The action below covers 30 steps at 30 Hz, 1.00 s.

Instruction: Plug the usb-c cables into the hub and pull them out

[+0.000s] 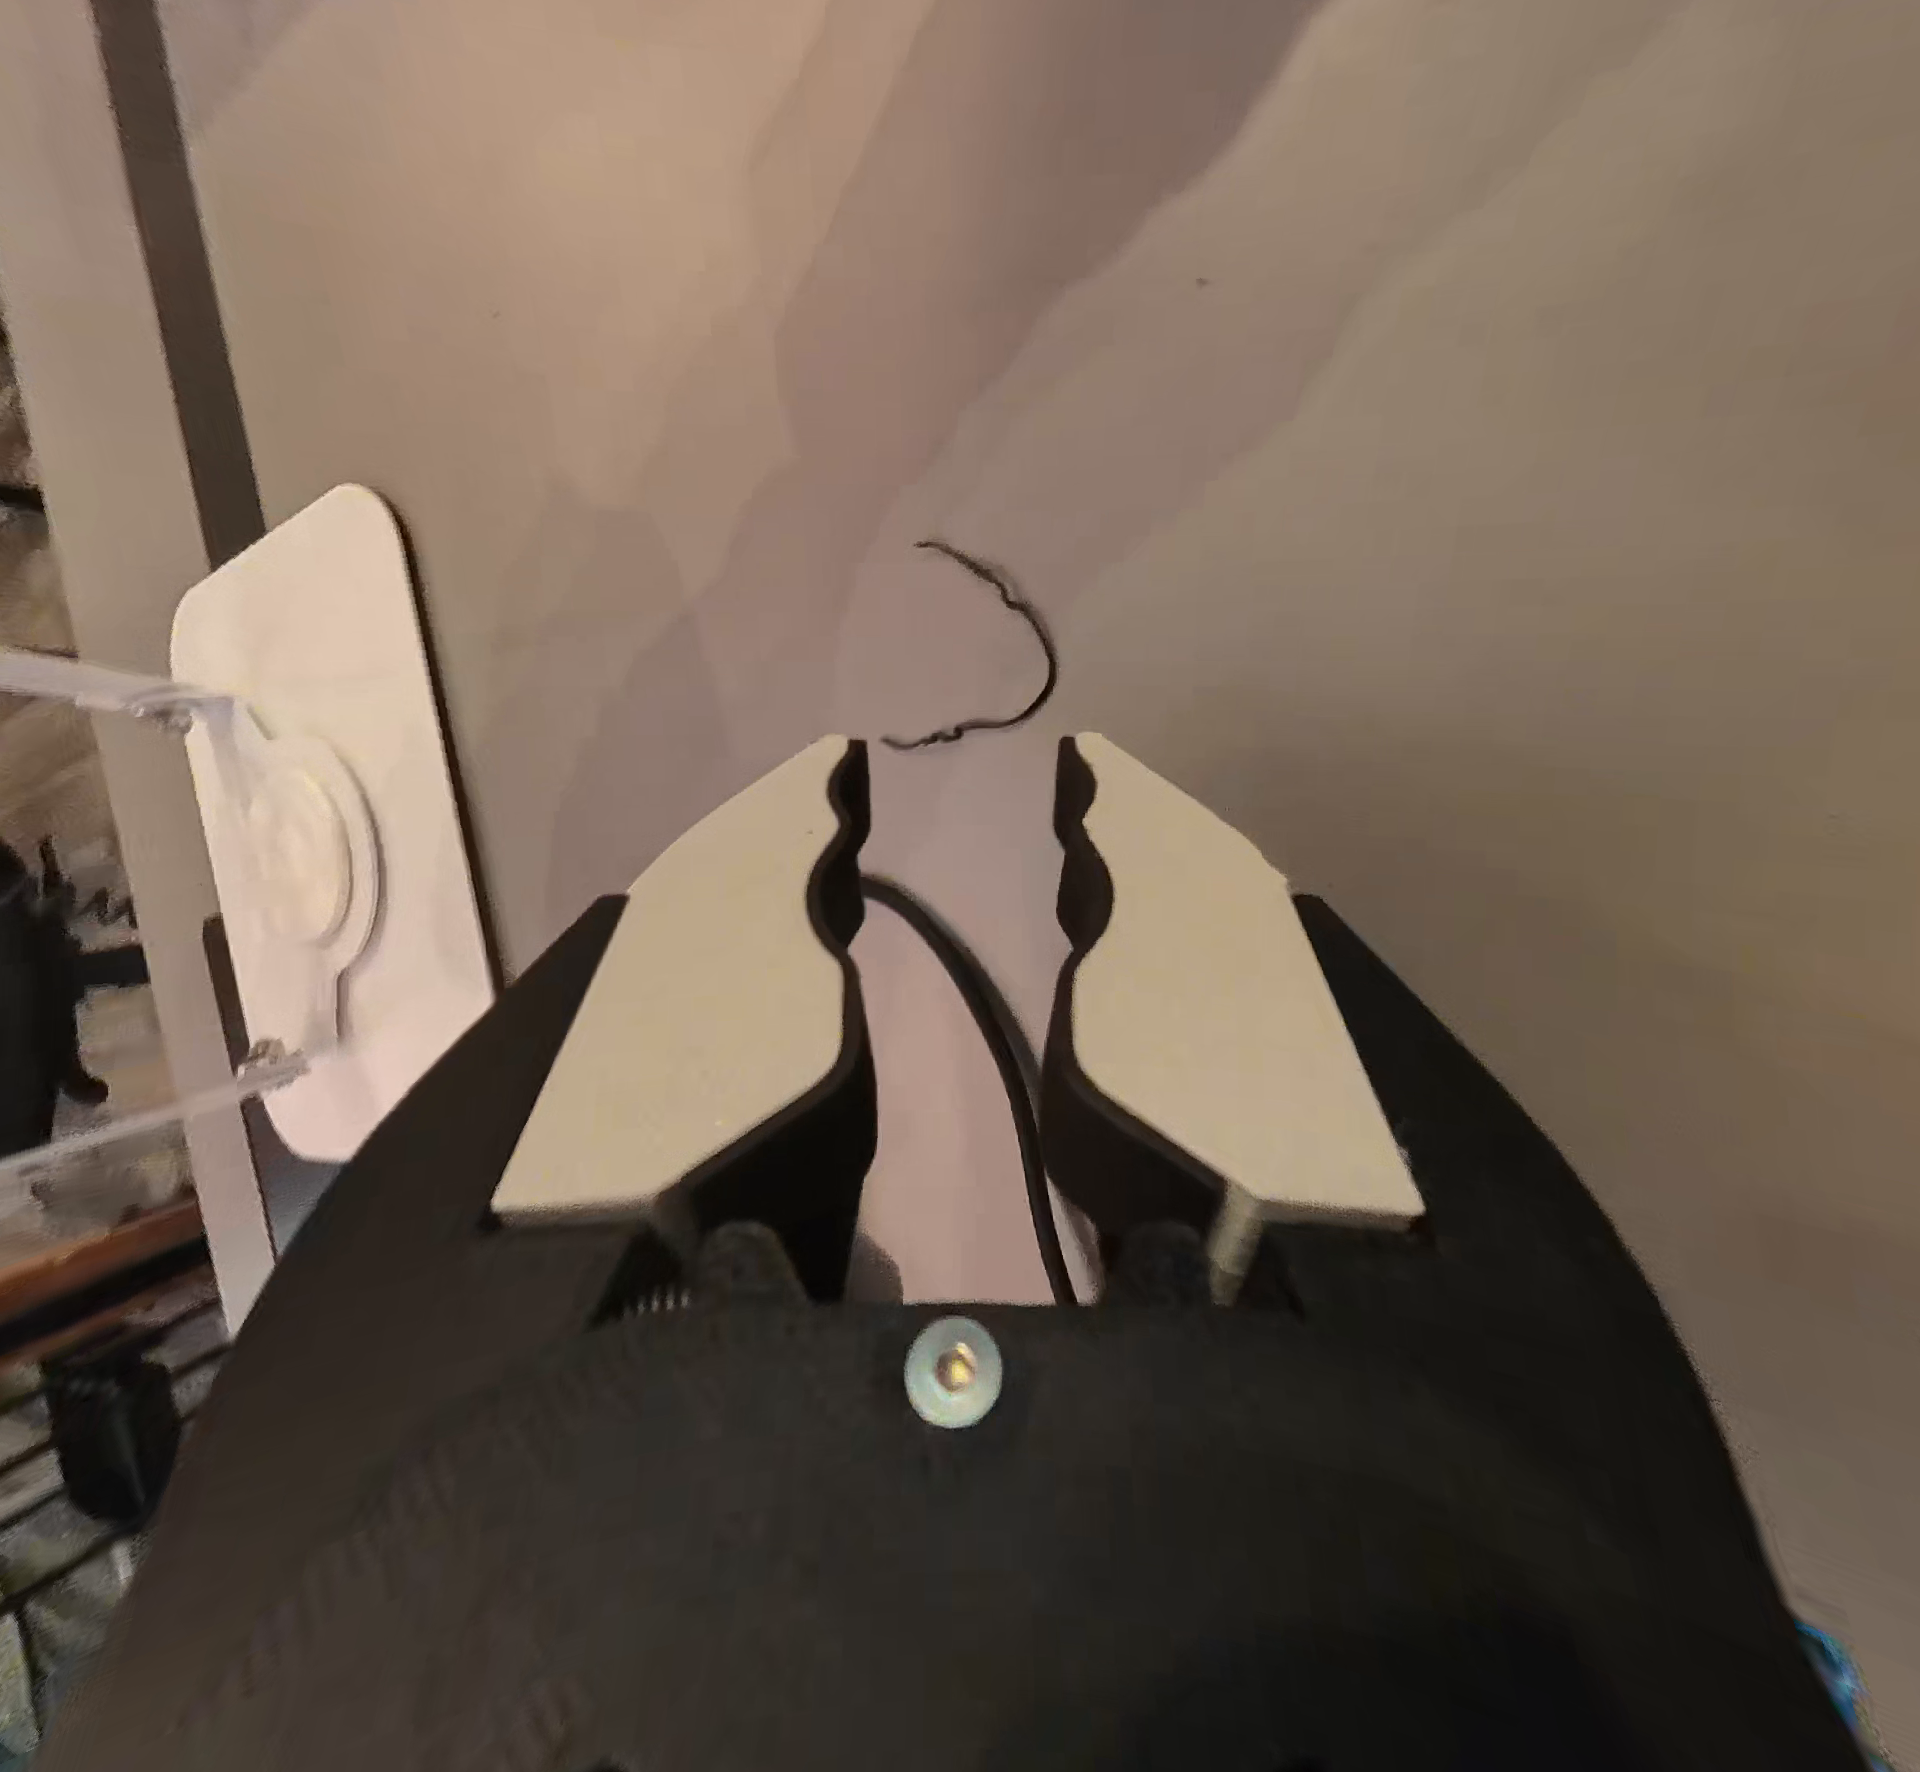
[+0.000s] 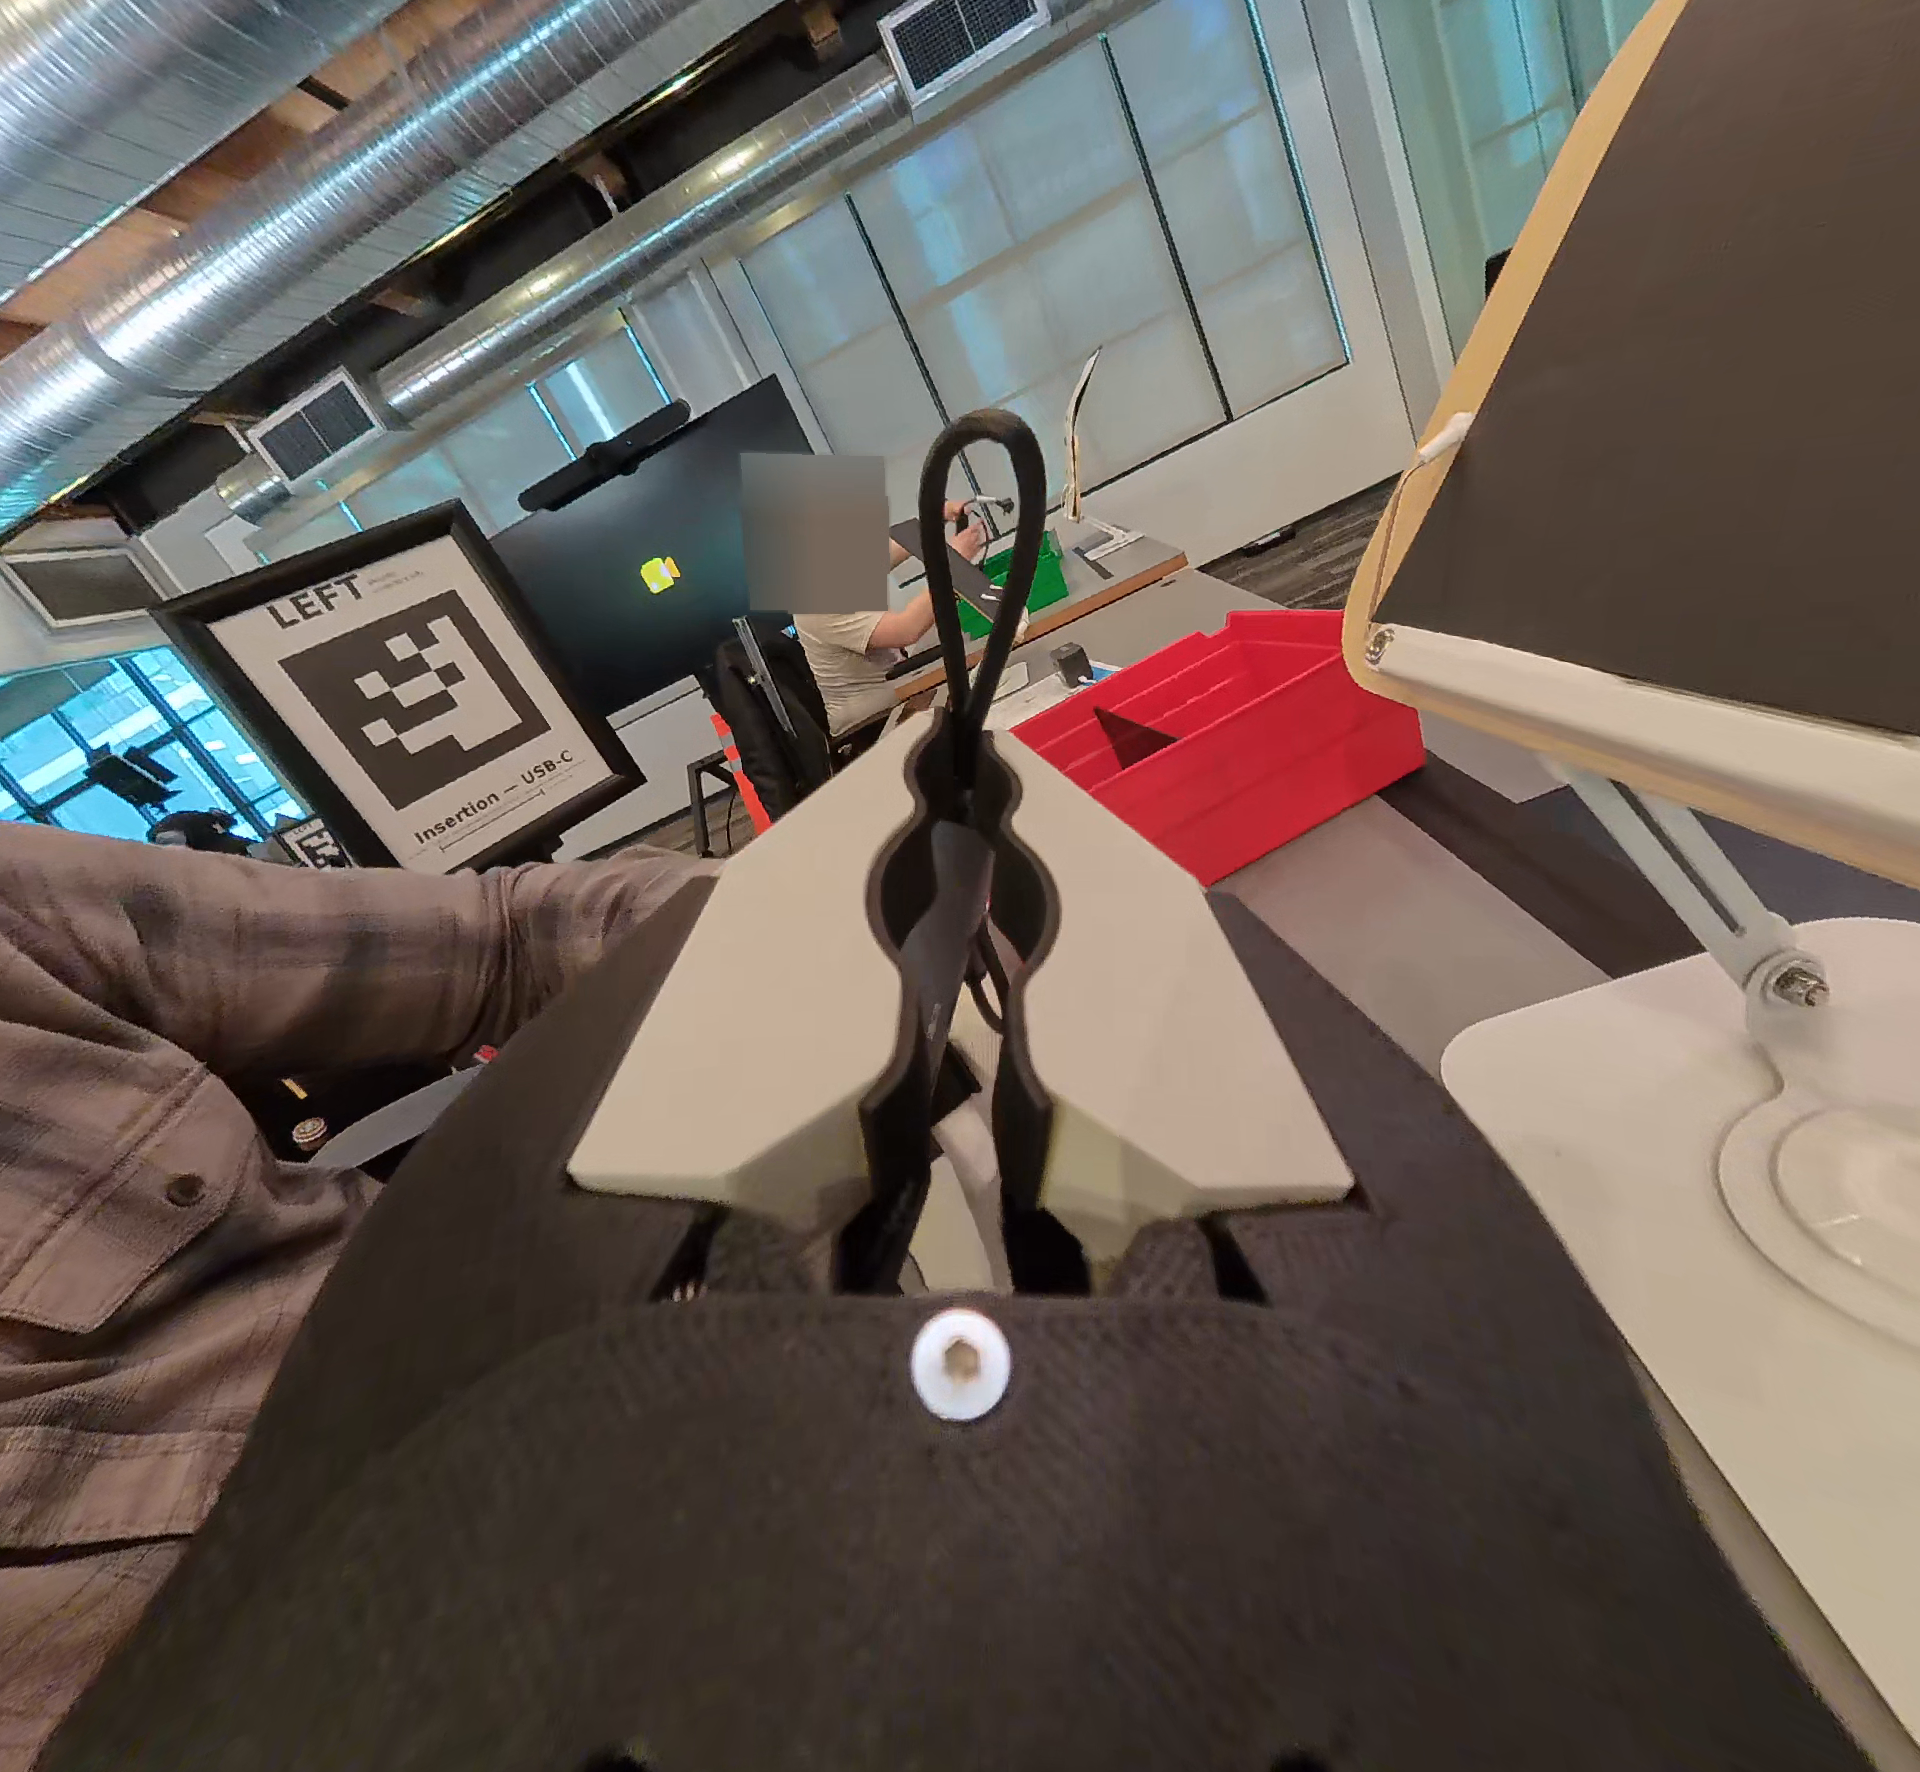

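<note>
In the left wrist view my left gripper point(image 1: 961, 756) is open over a pale table top point(image 1: 1351, 475), with nothing between its tips. A thin black cable point(image 1: 977, 990) runs across the table under the gap between the fingers. A short curl of black thread point(image 1: 1044, 673) lies just ahead of the tips. In the right wrist view my right gripper point(image 2: 961, 735) is shut on a black cable, tilted up toward the room. The cable's loop point(image 2: 985, 421) stands out above the tips. A flat black piece point(image 2: 940, 933) sits between the jaws; I cannot tell whether it is the hub.
A white stand base point(image 1: 343, 787) with a clear plastic arm point(image 1: 104, 683) is at the left. In the right wrist view a white stand base point(image 2: 1662, 1203) carries a tilted dark board point(image 2: 1714, 372). A red bin point(image 2: 1278, 746), a framed marker sign point(image 2: 405, 683) and a plaid sleeve point(image 2: 208, 1047) are nearby. My right fingertips sit around 25 cm from my left ones.
</note>
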Motion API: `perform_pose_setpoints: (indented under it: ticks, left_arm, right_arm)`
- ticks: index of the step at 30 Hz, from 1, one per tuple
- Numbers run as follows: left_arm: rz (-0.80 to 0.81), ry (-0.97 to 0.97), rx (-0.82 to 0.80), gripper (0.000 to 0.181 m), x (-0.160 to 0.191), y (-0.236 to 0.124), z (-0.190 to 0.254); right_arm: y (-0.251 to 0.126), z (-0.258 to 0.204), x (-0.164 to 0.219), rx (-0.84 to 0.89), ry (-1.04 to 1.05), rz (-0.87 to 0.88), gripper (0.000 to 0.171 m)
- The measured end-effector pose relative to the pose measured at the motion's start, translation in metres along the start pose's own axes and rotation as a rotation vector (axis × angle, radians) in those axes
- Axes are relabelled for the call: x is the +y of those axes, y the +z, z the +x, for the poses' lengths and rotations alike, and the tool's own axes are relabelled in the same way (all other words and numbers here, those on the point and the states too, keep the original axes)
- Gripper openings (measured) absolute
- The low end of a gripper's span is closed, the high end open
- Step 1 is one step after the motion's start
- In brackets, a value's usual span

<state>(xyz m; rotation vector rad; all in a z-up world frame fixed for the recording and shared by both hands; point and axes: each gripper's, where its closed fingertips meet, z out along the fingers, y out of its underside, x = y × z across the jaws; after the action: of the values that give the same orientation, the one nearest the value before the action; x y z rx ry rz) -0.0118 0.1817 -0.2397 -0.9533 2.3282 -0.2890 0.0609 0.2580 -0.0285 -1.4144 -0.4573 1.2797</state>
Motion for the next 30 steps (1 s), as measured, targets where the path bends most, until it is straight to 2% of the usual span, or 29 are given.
perform_pose_setpoints:
  ticks: [6, 7, 9, 12, 14, 20, 24, 30]
  left_arm:
    - [-0.025, 0.065, 0.121, 0.023, 0.0, 0.02, 0.01]
    - [-0.045, 0.032, 0.167, 0.015, 0.002, 0.023, 0.013]
    - [-0.046, -0.034, 0.246, 0.014, 0.0, 0.026, 0.013]
    - [-0.043, -0.062, 0.356, 0.001, -0.001, 0.027, 0.017]
    - [-0.038, -0.087, 0.401, 0.0, -0.002, 0.027, 0.018]
    - [0.001, -0.196, 0.37, 0.0, -0.001, 0.025, 0.009]
    - [0.085, -0.343, 0.312, 0.0, -0.002, -0.013, -0.004]
    - [0.204, -0.473, 0.187, 0.0, 0.002, -0.109, -0.029]
  right_arm:
    - [-0.003, 0.005, 0.002, 0.007, 0.003, 0.0, 0.001]
    - [-0.003, 0.005, 0.002, 0.006, 0.0, -0.001, 0.001]
    - [-0.004, 0.005, 0.001, 0.006, -0.001, 0.002, 0.001]
    - [-0.005, 0.006, 0.001, 0.006, -0.002, 0.003, 0.001]
    - [-0.005, 0.005, 0.0, 0.004, -0.003, 0.005, 0.001]
    - [-0.007, 0.002, -0.004, 0.006, -0.015, 0.004, 0.001]
    - [-0.006, 0.003, -0.001, 0.017, -0.009, -0.016, 0.001]
    - [0.026, -0.004, 0.03, -0.029, 0.02, -0.107, 0.001]
